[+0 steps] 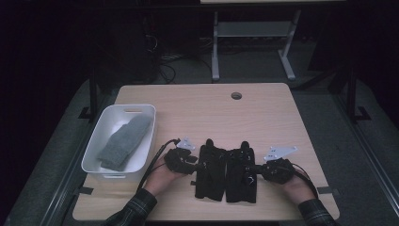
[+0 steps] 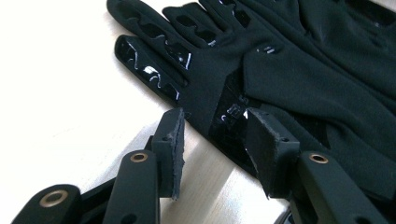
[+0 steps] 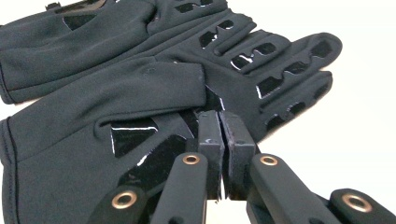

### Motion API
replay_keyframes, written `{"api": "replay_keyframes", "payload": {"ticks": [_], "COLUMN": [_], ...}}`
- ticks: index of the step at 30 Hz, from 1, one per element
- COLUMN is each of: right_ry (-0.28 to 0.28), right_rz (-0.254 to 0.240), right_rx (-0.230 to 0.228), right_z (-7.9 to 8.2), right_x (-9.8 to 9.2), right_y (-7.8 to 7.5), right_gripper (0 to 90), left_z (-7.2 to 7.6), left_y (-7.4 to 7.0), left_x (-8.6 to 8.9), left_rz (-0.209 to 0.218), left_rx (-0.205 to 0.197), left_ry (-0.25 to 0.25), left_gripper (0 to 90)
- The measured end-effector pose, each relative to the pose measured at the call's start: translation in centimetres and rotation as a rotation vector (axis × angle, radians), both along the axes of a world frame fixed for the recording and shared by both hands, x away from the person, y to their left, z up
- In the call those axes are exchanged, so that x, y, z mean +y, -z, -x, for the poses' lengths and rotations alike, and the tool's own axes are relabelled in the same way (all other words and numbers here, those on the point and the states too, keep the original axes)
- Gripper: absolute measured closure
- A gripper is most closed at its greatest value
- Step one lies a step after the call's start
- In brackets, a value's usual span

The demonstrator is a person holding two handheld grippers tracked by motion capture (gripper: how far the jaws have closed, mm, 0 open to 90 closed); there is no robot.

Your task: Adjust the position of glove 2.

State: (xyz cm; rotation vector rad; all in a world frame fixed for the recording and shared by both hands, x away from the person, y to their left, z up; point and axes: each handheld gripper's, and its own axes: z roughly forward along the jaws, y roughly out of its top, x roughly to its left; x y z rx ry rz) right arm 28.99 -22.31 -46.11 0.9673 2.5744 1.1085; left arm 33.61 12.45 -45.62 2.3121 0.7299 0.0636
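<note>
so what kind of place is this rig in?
Probably a lab or workshop data-collection station, not a home: a bare wooden table with a cable hole, loose cables on grey carpet behind, and a metal-framed bench in a dark room.

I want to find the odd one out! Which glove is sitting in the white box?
The grey glove. It lies alone in the white box at the table's left, while the two black gloves lie side by side on the bare wood.

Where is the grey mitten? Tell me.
In the high view, the grey mitten lies inside the white tub at the table's left, left of the black gloves.
</note>
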Motion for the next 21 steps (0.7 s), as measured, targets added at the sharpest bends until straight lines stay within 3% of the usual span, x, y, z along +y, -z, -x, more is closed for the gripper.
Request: {"api": "replay_keyframes", "payload": {"ticks": [1, 2, 4, 10, 14, 18, 19, 21], "right_ry": [0.001, 0.006, 0.01, 0.016, 0.021, 0.025, 0.021, 0.01], "right_rz": [0.003, 0.006, 0.004, 0.022, 0.017, 0.021, 0.029, 0.048], "right_rx": [-0.003, -0.001, 0.0, -0.001, -0.006, 0.014, 0.019, 0.027], "right_z": [0.0, 0.0, 0.0, 0.0, -0.1, 0.1, 0.1, 0.2], "right_x": [-0.1, -0.2, -0.4, -0.9, -1.5, -1.8, -1.8, -1.9], "right_y": [0.0, 0.0, 0.0, 0.1, 0.0, 0.1, 0.1, 0.2], "right_gripper": [87.3, 87.4, 87.3, 87.4, 88.1, 89.2, 89.3, 89.7], "left_z": [0.0, -0.2, -0.4, -0.4, -0.2, -0.1, -0.3, -0.4], "left_y": [0.1, 0.0, 0.0, 0.5, 0.3, 0.4, 0.3, 0.3], "left_x": [-0.2, -0.2, -0.4, -1.0, -1.4, -1.6, -1.5, -1.4], "left_rz": [0.017, -0.004, 0.011, -0.022, -0.052, -0.025, -0.041, -0.021], "left_rx": [-0.004, -0.014, -0.013, -0.017, -0.031, -0.012, -0.013, 0.002], "left_ry": [-0.017, -0.009, -0.033, -0.022, -0.002, -0.02, -0.009, -0.018], "left_gripper": [56.6, 56.6, 57.3, 63.1, 73.7, 84.6, 86.0, 87.0]}}
